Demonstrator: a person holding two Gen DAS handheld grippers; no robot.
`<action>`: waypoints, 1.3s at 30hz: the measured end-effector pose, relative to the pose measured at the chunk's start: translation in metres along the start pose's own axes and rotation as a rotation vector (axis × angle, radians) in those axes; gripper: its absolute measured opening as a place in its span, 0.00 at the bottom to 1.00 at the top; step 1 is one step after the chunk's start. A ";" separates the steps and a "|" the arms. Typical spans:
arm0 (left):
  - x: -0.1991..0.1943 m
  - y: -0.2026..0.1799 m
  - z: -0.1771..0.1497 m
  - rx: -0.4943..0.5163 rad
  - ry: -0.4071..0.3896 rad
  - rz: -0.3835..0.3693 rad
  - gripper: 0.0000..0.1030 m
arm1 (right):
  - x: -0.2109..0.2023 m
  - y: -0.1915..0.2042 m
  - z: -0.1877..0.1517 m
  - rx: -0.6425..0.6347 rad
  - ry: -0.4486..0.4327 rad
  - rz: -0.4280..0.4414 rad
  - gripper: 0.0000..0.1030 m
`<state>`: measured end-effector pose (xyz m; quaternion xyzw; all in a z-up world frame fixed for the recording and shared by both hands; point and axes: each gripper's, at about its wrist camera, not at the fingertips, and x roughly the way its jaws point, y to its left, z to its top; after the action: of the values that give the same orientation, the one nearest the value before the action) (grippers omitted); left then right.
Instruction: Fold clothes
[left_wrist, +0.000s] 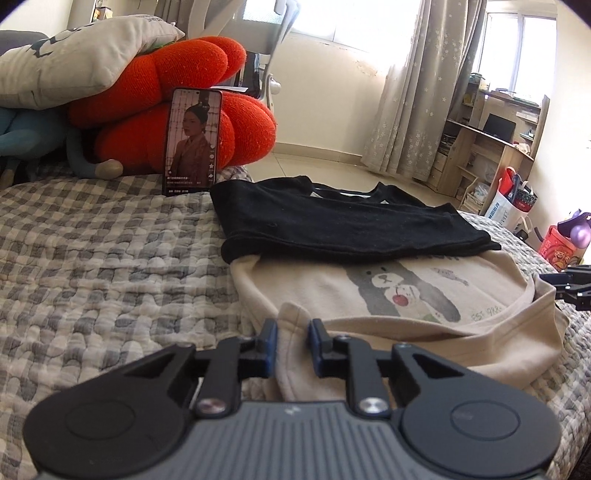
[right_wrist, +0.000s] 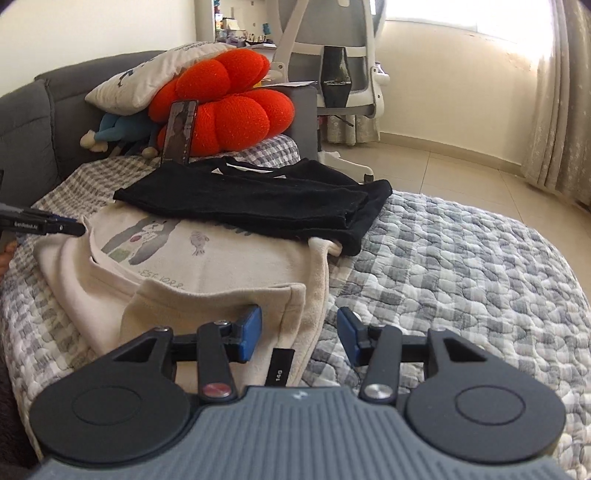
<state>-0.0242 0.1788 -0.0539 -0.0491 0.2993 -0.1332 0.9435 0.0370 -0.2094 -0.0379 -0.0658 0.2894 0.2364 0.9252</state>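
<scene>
Resting at the far left of the bed, a white printed pillow (left_wrist: 77, 55) lies on top of a red pumpkin-shaped cushion (left_wrist: 207, 110), with a blue soft toy (left_wrist: 33, 133) tucked beneath them. A phone (left_wrist: 192, 140) stands upright against the cushion, screen lit. The bed is covered by a grey-and-white checked quilt (left_wrist: 92, 258).

Toward the middle, a folded black garment (left_wrist: 332, 225) lies across the far part of a cream T-shirt (left_wrist: 388, 295) printed with a bear. The T-shirt lies flat on the quilt, its near edge doubled back toward the cameras.

The left gripper (left_wrist: 292, 345) sits at the shirt's near left corner. Its jaws stand narrowly apart with a fold of cream fabric between them; whether the blue pads (left_wrist: 271, 347) actually press the cloth cannot be told. In the right wrist view the left gripper's tip appears at the shirt's left edge.

The right gripper (right_wrist: 300, 334) is at the shirt's near right corner. Its jaws are spread wide, the left one resting on the folded cream fabric, the other over bare quilt. A black size tag (right_wrist: 280, 365) marked 140 shows at the hem between them.

A white office chair (right_wrist: 332, 55) stands on the tiled floor beyond the bed; curtains (left_wrist: 417, 92) and a wooden desk (left_wrist: 491, 144) occupy the right.
</scene>
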 end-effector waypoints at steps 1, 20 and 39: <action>-0.002 -0.001 -0.001 -0.006 -0.013 0.008 0.12 | 0.004 0.002 0.001 -0.018 -0.008 -0.004 0.48; -0.015 0.004 -0.014 -0.162 -0.080 0.074 0.15 | 0.018 0.015 -0.004 -0.107 -0.037 -0.027 0.33; -0.040 0.012 -0.003 -0.204 -0.244 0.027 0.10 | -0.018 -0.004 0.006 0.074 -0.178 -0.074 0.10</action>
<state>-0.0541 0.2013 -0.0362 -0.1566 0.1953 -0.0822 0.9646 0.0294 -0.2184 -0.0226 -0.0210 0.2119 0.1960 0.9572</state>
